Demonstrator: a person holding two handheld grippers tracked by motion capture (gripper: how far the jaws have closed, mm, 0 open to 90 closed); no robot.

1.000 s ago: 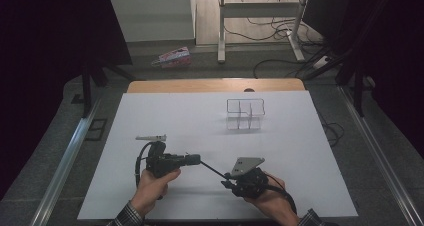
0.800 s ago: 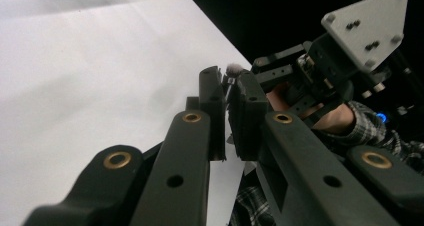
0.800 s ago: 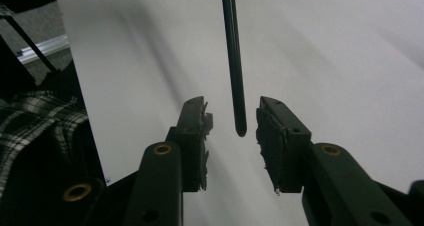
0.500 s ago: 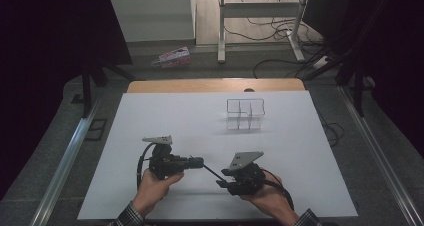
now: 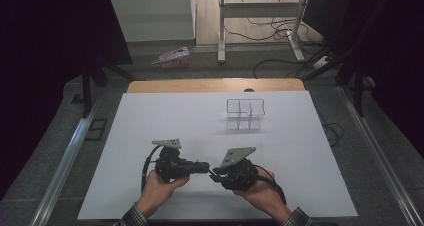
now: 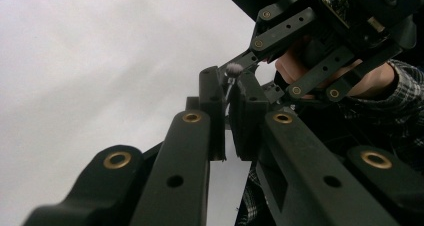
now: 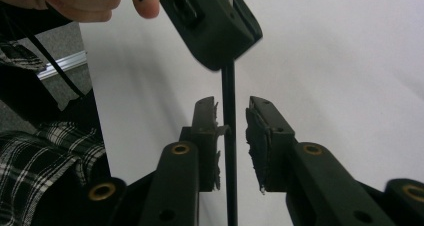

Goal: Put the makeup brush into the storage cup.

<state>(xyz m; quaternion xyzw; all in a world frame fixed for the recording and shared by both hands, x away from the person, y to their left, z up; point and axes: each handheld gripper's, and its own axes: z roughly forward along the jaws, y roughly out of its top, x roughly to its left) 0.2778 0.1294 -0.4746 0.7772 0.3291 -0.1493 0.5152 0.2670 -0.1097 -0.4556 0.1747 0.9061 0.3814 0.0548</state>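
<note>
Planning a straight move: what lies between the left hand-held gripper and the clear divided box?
In the high view, bare white table surface is all that lies between the left hand-held gripper, shut on a thin black rod, and the clear divided box.

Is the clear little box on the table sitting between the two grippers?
No, the clear box stands farther up the white table, well apart from the left gripper and right gripper near the person's hands.

Thin black rod (image 7: pixel 228 136) cut off below, its upper end hidden inside the left gripper (image 7: pixel 215 21).
</note>
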